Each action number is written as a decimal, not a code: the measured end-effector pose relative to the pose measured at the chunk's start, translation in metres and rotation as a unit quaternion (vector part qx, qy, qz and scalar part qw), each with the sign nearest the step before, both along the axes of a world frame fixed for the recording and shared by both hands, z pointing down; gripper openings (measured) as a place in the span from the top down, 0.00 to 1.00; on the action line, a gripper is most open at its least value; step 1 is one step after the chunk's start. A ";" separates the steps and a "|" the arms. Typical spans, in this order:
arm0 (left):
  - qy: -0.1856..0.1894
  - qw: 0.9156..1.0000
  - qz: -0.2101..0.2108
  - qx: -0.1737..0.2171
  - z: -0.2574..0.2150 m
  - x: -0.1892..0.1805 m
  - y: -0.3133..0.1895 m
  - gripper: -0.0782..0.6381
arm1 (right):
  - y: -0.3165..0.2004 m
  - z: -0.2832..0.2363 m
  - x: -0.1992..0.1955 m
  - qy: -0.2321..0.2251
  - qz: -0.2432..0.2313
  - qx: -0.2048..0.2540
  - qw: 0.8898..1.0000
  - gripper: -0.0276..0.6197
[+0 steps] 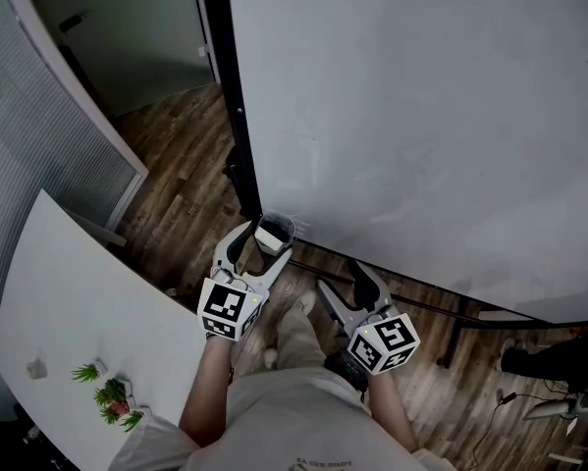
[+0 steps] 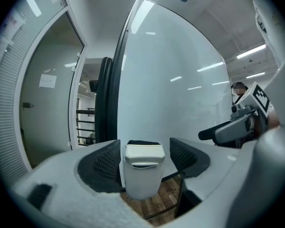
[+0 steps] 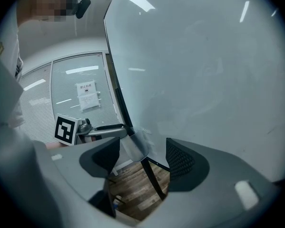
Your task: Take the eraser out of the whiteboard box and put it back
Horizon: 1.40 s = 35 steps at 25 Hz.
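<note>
My left gripper (image 2: 144, 160) had its jaws apart astride the eraser (image 2: 143, 151), which sat in the whiteboard box (image 2: 140, 184), right gripper (image 3: 143, 156) jaws apart and empty, whiteboard (image 1: 421, 116) dead ahead, its dark edge (image 2: 106, 103) left, open wood floor (image 1: 176, 165) below.

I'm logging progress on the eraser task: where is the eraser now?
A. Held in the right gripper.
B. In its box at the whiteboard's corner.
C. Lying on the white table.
B: the eraser sits in the box, between the open jaws of the left gripper.
</note>
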<state>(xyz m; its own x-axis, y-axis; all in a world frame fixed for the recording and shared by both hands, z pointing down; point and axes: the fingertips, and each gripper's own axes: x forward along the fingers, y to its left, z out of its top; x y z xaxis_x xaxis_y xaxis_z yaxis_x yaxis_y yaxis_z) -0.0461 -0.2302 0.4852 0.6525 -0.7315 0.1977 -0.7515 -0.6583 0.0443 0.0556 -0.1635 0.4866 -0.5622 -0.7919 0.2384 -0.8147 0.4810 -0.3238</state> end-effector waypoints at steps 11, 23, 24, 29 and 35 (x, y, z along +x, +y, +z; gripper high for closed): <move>-0.012 1.000 -0.013 0.025 0.001 0.005 -0.006 0.50 | -0.008 0.006 0.008 -0.002 -0.001 -0.007 1.000 0.49; -0.019 0.999 -0.024 0.037 0.002 0.004 -0.008 0.53 | -0.008 0.011 0.012 -0.004 0.005 -0.012 1.000 0.51; -0.018 0.999 -0.024 0.037 0.002 0.003 -0.008 0.53 | -0.008 0.010 0.012 -0.004 0.005 -0.012 1.000 0.51; -0.019 0.999 -0.024 0.036 0.002 0.003 -0.008 0.53 | -0.008 0.009 0.012 -0.005 0.003 -0.011 1.000 0.52; -0.021 0.999 -0.026 0.033 0.003 0.003 -0.009 0.53 | -0.007 0.008 0.015 -0.007 0.008 -0.009 1.000 0.53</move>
<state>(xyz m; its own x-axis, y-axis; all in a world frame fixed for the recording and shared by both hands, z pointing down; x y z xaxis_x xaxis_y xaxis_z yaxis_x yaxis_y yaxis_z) -0.0436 -0.2389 0.4877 0.6057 -0.7764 0.1744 -0.7848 -0.6190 -0.0299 0.0708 -0.1704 0.4948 -0.5523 -0.7969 0.2450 -0.8182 0.4617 -0.3427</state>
